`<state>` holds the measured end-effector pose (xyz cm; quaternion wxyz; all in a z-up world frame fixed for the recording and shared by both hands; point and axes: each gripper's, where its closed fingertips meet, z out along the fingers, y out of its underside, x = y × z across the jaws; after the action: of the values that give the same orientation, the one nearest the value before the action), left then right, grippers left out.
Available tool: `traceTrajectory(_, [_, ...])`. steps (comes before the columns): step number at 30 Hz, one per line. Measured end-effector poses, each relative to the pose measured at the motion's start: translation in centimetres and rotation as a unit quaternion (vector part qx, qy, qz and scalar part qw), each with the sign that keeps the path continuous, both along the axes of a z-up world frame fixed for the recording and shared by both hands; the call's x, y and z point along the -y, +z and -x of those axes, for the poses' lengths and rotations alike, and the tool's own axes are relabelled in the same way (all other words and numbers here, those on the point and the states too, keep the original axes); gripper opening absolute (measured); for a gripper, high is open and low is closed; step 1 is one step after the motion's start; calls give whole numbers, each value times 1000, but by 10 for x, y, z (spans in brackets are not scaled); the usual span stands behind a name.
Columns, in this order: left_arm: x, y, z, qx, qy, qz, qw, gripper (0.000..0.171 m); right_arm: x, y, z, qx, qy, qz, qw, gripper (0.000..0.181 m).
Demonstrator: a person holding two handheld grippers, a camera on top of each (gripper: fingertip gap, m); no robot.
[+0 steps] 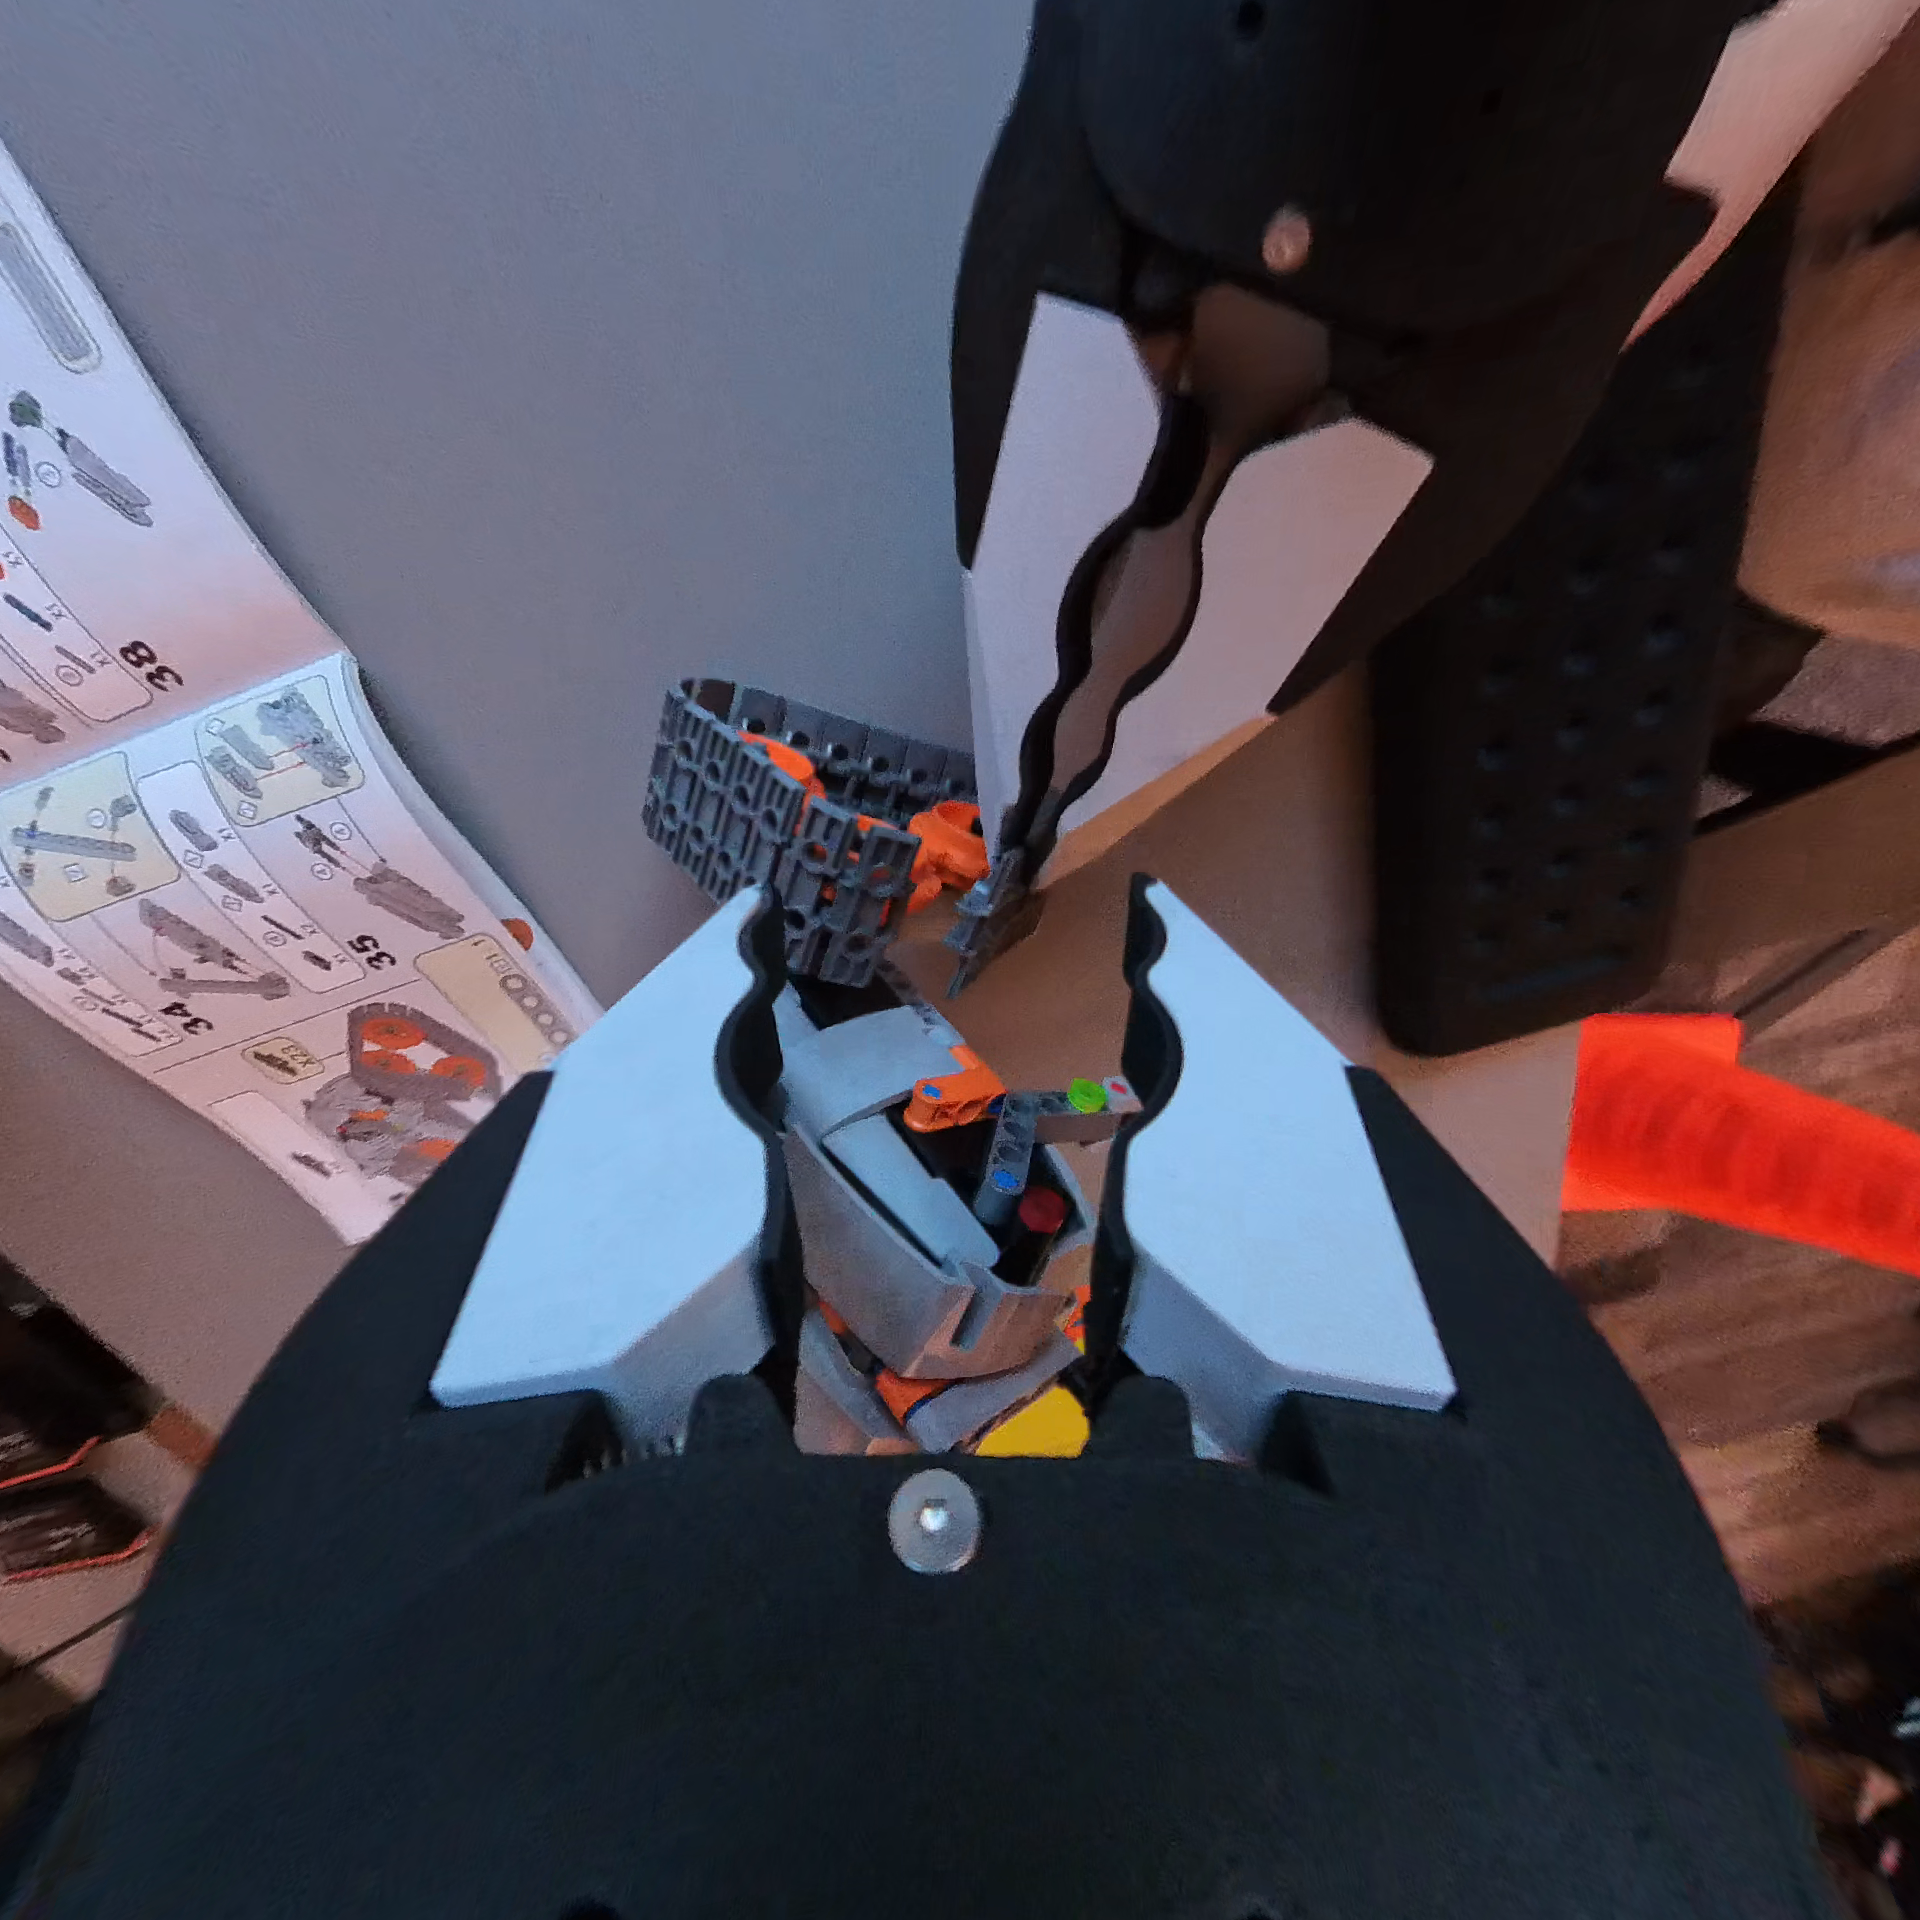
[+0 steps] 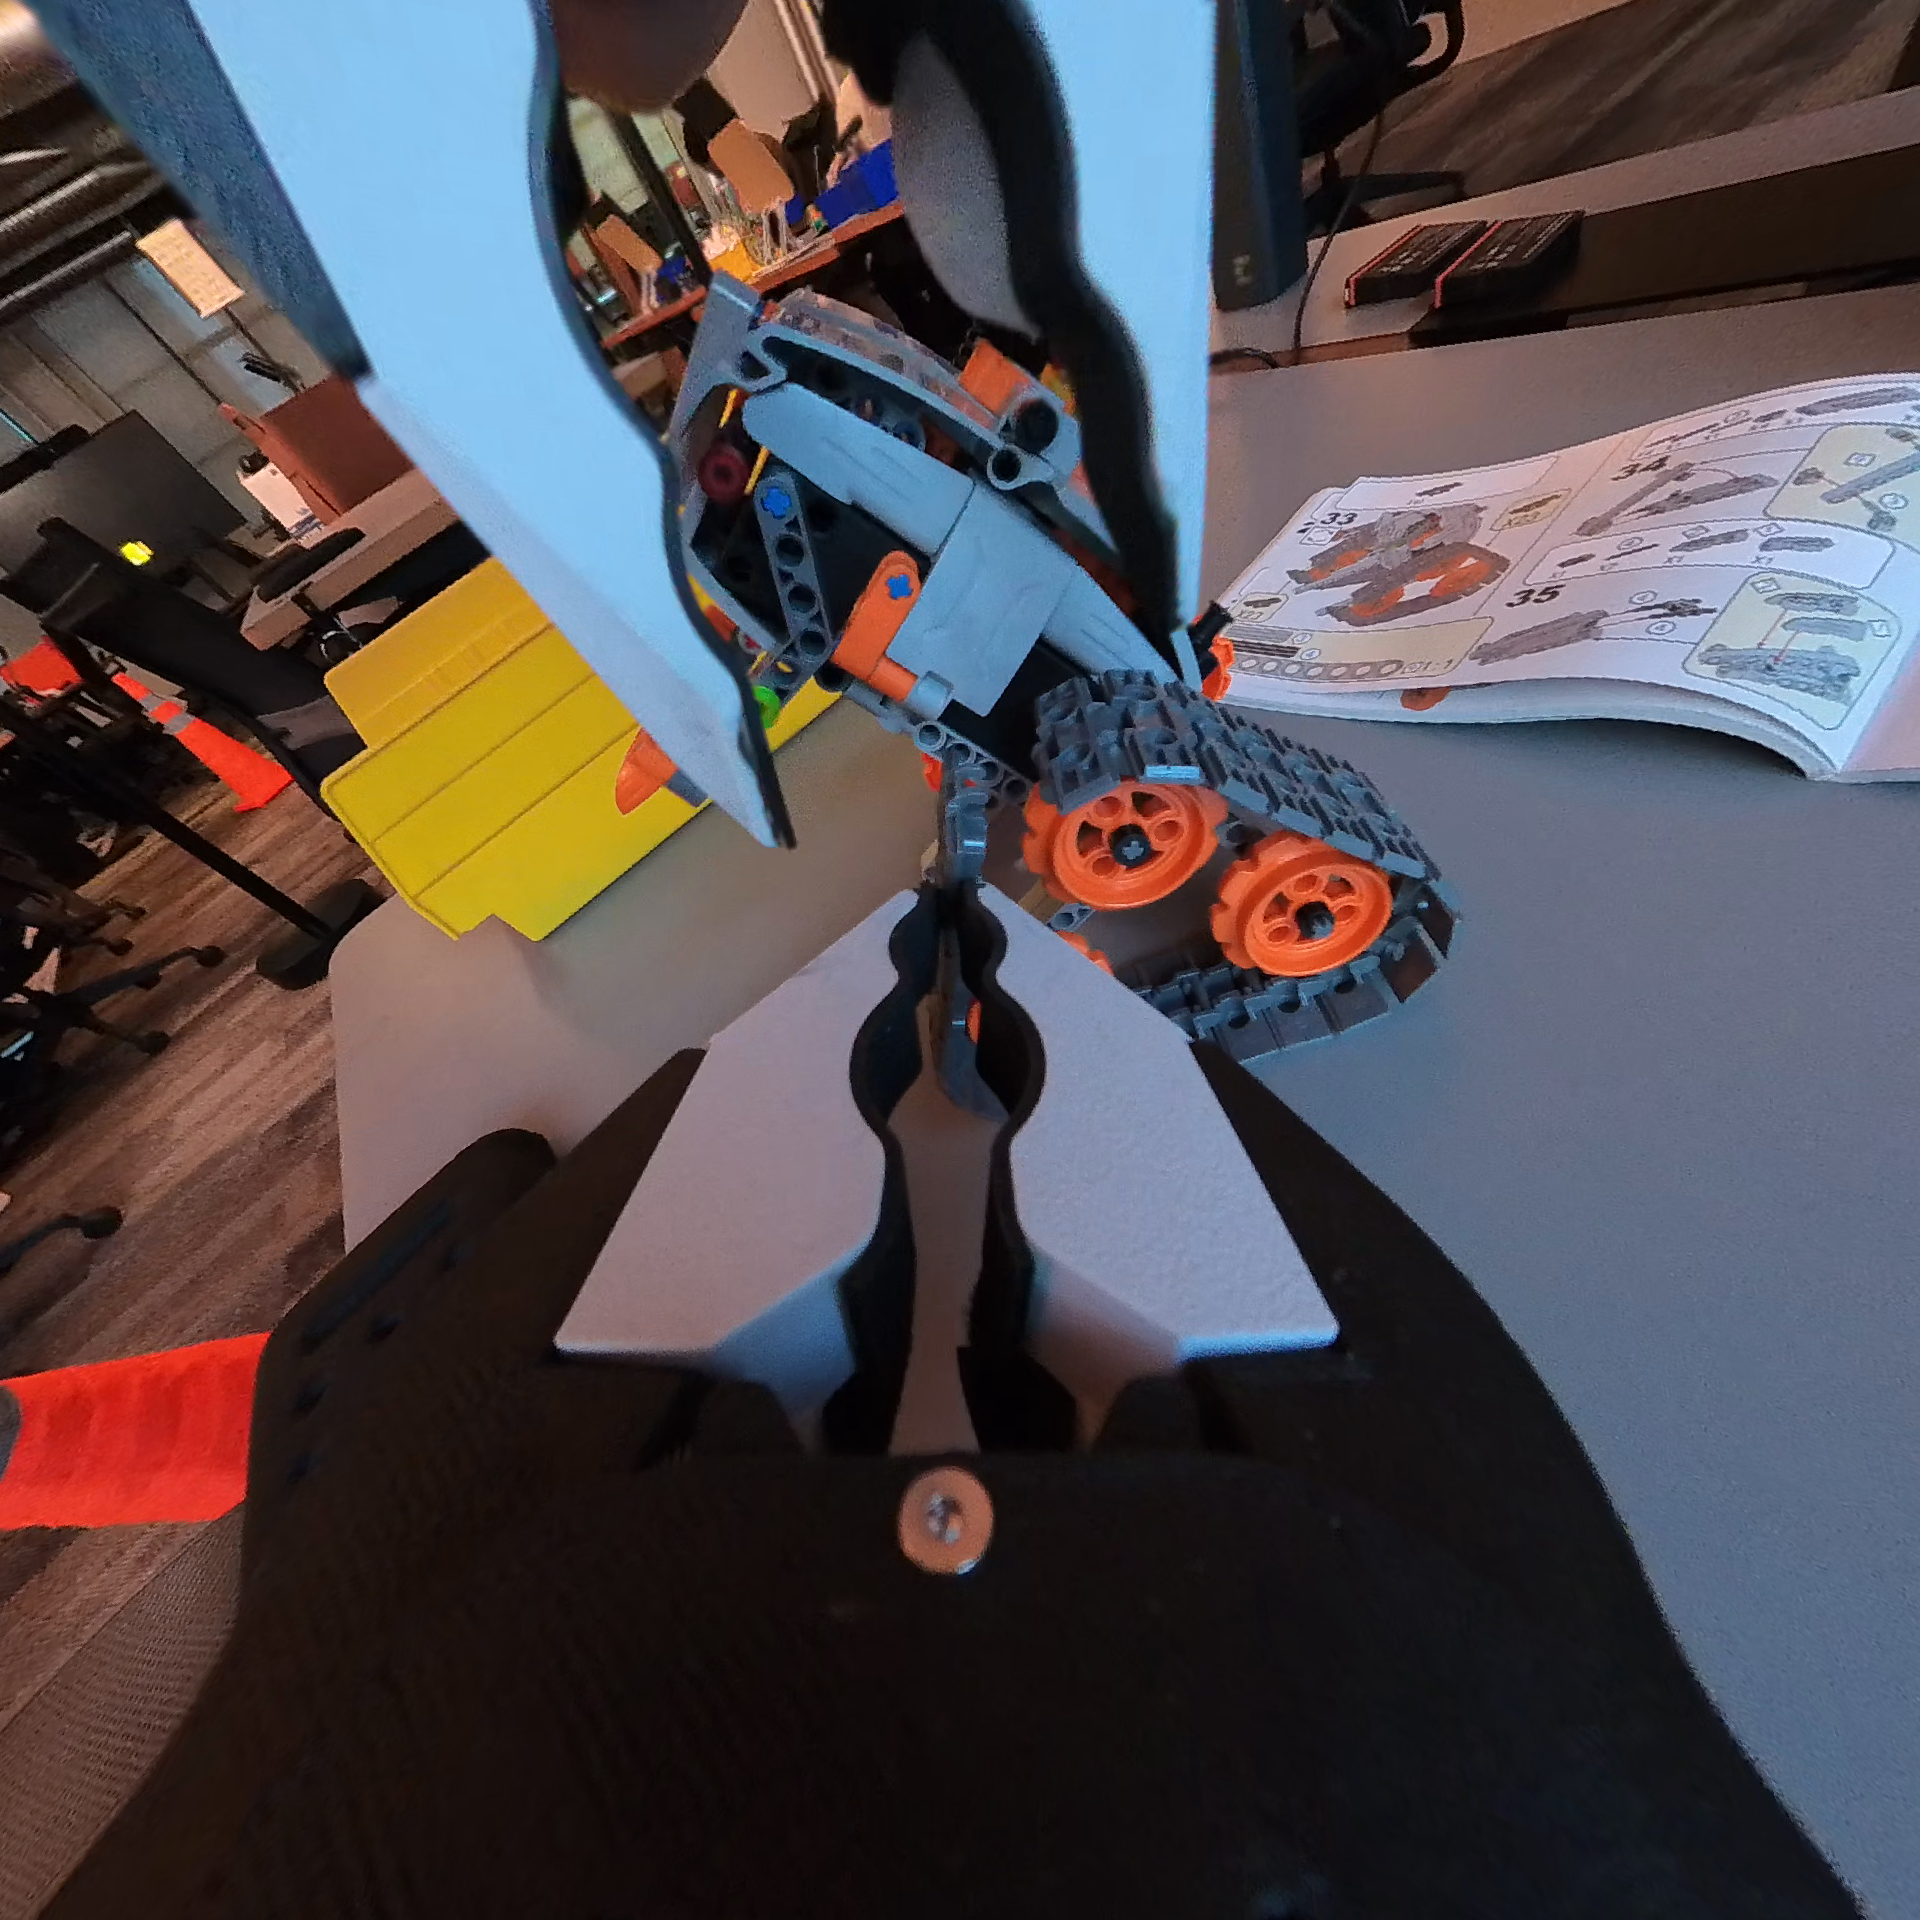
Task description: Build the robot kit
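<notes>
A grey and orange brick-built tracked vehicle (image 2: 997, 592) stands tilted, its track and orange wheels (image 2: 1304, 904) resting on the grey table (image 2: 1621, 1091). My left gripper (image 1: 945, 935) is closed around the vehicle's body (image 1: 894, 1226), one finger on each side; it enters the right wrist view (image 2: 971, 727) from above. My right gripper (image 2: 945, 920) is shut on a small dark grey piece (image 2: 956, 1049) that hangs from the vehicle's lower front. In the left wrist view, the right gripper (image 1: 1013, 862) pinches that piece (image 1: 987, 914) beside the track (image 1: 748, 810).
An open instruction booklet (image 2: 1558, 582) lies on the table behind the vehicle, also in the left wrist view (image 1: 260, 831). A yellow bin (image 2: 499, 769) stands past the table edge. An orange strip (image 1: 1714, 1132) lies at the right. Chairs and desks stand beyond. Left and right tips are no more than a few centimetres apart.
</notes>
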<state>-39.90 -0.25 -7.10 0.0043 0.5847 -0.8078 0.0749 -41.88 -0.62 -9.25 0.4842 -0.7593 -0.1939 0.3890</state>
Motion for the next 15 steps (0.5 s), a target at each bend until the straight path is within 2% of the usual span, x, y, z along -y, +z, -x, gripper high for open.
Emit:
traceTrajectory(4, [-6, -13, 13, -35, -35, -56, 997, 58, -2, 1, -2, -5, -2, 1, 1000, 1])
traceTrajectory(6, [-10, -18, 12, -29, -50, -81, 995, 54, -3, 1, -2, -3, -3, -1, 1000, 1])
traceTrajectory(15, [-16, -21, 12, -36, -87, -140, 986, 50, -9, 0, -6, -8, -10, 2, 1000, 1])
